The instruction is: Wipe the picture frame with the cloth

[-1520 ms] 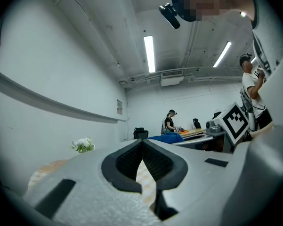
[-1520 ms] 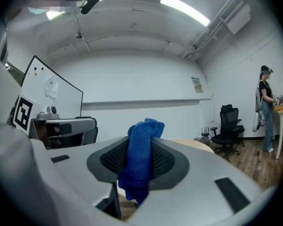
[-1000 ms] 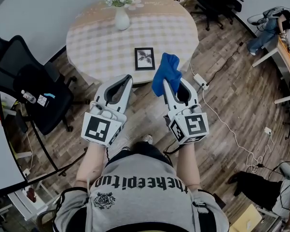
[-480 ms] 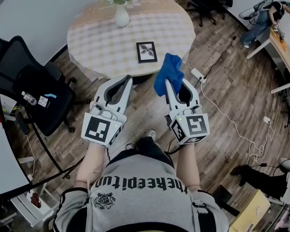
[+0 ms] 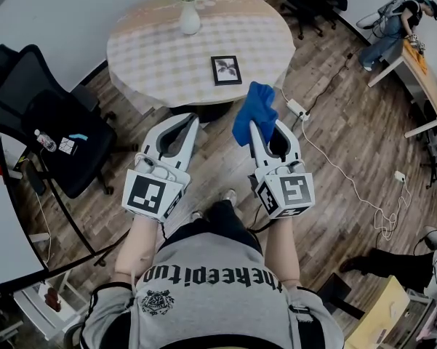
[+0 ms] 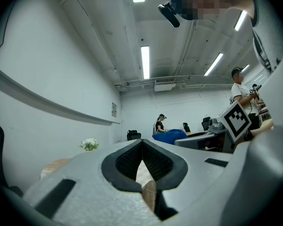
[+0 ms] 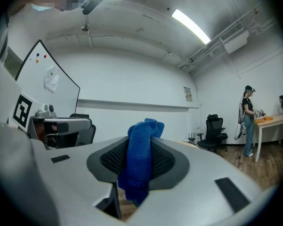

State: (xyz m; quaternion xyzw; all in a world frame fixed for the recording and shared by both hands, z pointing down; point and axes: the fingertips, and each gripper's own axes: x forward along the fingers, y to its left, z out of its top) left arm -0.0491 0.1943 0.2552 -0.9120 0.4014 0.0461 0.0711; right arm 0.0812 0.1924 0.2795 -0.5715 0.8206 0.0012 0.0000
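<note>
The picture frame (image 5: 226, 70) lies flat on the round worktop (image 5: 149, 57), close to its near edge. This position leaves the face up for a stroke from above. The frame is rectangular, with a thin dark border around a pale mount and a dark leaf print. The worktop surface shows a pale check pattern. A white vase (image 5: 190, 19) with white flowers stands at the far side, well apart from the frame.

The cloth (image 5: 252, 111) is blue, soft and coarse-knit. The right gripper (image 5: 257, 131) is clamped on it, and it is bunched so that a wad projects past the jaw tips. This is judged to let fabric, not hard plastic, meet the frame. Gripper and cloth are over the wooden floor (image 5: 334, 144), short of the worktop edge and not touching the frame.

The left gripper (image 5: 190, 120) is beside it, with its ribbed dark pads closed together on nothing. It is probably free to steady the frame.
</note>
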